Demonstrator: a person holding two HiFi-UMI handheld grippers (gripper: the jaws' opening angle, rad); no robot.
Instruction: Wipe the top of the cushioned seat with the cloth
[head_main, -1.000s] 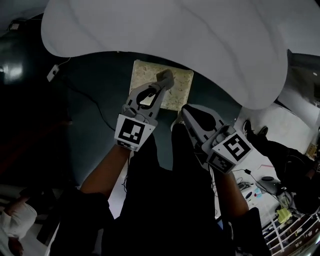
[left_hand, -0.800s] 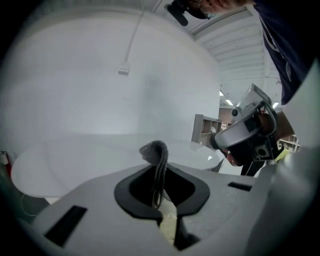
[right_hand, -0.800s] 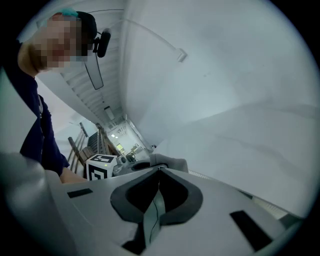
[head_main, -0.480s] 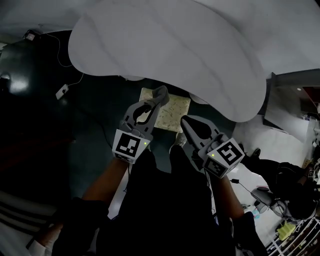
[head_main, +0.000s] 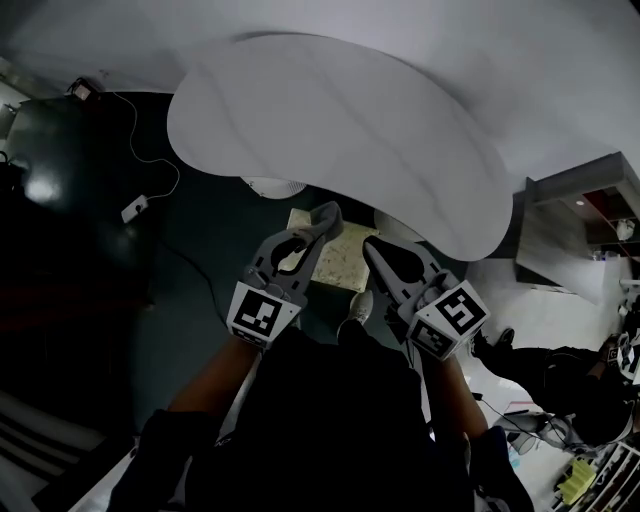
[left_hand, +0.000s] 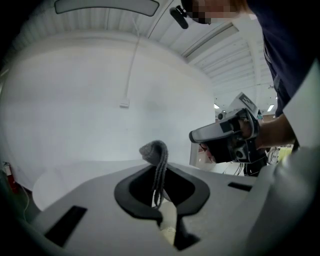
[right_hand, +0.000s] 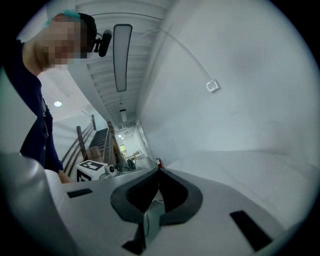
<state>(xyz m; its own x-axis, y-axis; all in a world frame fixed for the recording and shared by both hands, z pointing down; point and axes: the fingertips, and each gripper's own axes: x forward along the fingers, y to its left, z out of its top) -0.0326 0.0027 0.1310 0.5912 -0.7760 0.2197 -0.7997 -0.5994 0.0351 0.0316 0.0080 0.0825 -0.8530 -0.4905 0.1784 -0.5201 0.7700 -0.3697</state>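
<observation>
The cushioned seat has a pale flowered top and stands on the dark floor far below, partly hidden by both grippers and the white table edge. My left gripper is held high above it, shut on a small grey cloth that sticks up in a fold from between the jaws. My right gripper is beside it, jaws closed with nothing between them. In the left gripper view the right gripper shows at the right. Both gripper views look at a white wall.
A large white curved table top overhangs the seat. A white cable with an adapter lies on the dark floor at left. A round white base is under the table. Grey shelving stands at right.
Both grippers and the head camera have risen away from the seat, which now looks smaller and sits further under the table edge. The cloth stays in the left gripper.
</observation>
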